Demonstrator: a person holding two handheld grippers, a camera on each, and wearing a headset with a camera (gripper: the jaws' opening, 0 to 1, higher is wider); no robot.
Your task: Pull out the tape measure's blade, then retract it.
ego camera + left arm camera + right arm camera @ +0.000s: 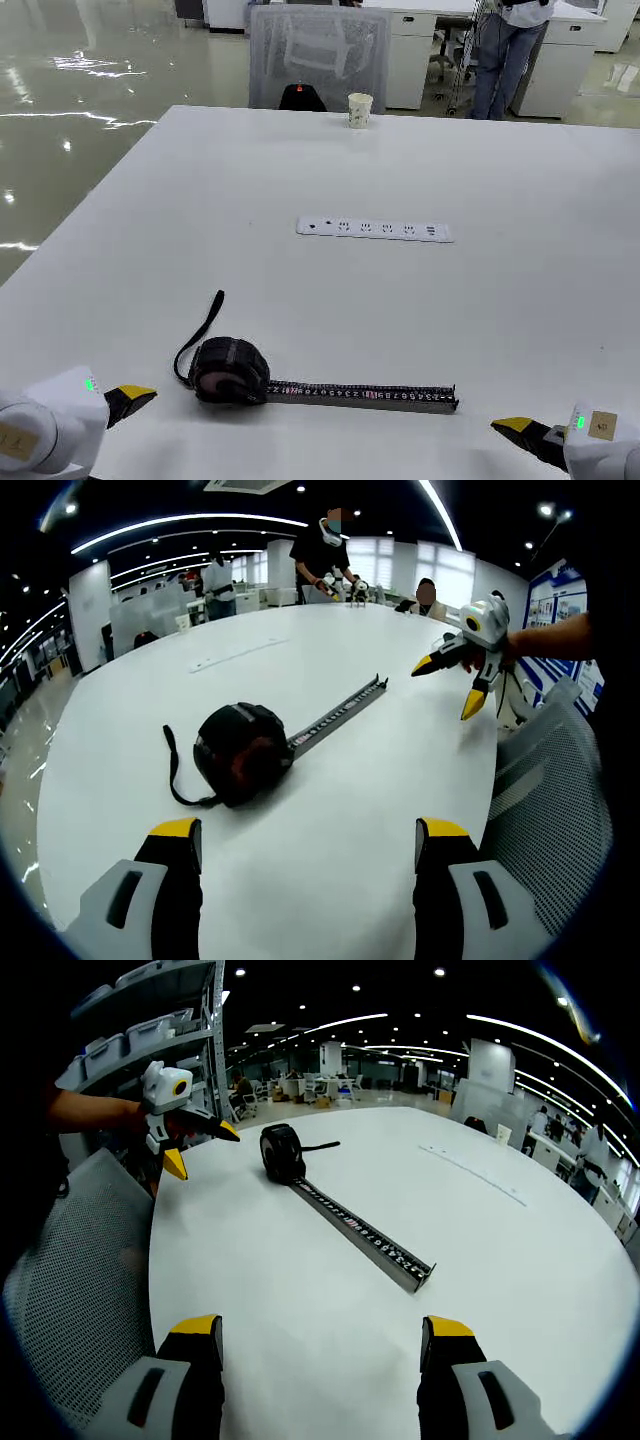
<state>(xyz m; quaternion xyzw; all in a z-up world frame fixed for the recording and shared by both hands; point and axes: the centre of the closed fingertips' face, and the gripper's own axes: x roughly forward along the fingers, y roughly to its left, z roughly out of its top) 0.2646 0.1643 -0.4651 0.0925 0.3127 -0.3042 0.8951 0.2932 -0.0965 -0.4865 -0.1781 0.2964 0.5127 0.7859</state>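
Head view had the tape measure [230, 371] sitting on the white surface [500, 300] down around 7 o'clock, case on its side with the wrist strap [198, 332] looping off toward 11 o'clock. The blade [365, 394] was already out, lying flat and running from the case toward 3 o'clock, with the end hook [452, 400] well apart from either tool. So I'd say the pull-out half looked done and retracting was the step in hand. The left gripper [308, 830] hung low at 8 o'clock, near the case but not touching it, and in its own view the jaws stood wide with nothing between them. Same deal with the right gripper [320, 1325] at 4 o'clock: jaws wide, holding nothing, and the hook lay just ahead of them toward 1 o'clock in the right gripper view. Each gripper view also caught the other tool hovering above the surface with its yellow tips spread. Further back, a power strip [374, 229] lay at 12 o'clock from the blade and a paper cup [360, 109] stood at the far edge, both well out of the way. My guess is the next move needs the left jaws to pin the case while the right ones take the hook end and feed the blade back. Couldn't make out a lock button from these angles, so whether it'd snap back by itself is anyone's guess.
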